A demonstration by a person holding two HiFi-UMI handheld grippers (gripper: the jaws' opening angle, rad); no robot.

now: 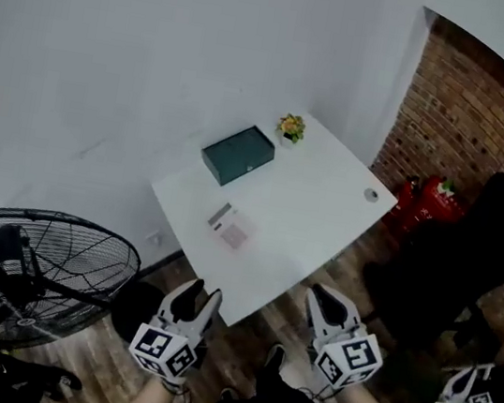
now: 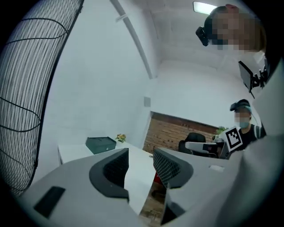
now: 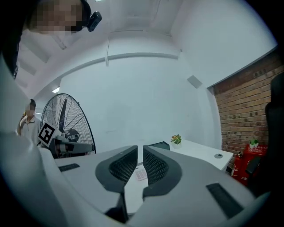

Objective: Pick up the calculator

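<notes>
While the calculator (image 1: 231, 226) is lying on the worktop (image 1: 327, 208), apart from both claws, the left claw (image 1: 202, 292) is hovering wide and empty, the right claw (image 1: 324, 298) showing only a narrow, empty gap.

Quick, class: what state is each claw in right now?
Left claw: open, empty.
Right claw: barely open, narrow gap, empty.

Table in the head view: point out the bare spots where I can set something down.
Most of the table is bare. The widest patch runs from the calculator to the grommet, down to the near edge. A narrow strip separates calculator and box. The far corner is tightest: box and plant sit close.
</notes>
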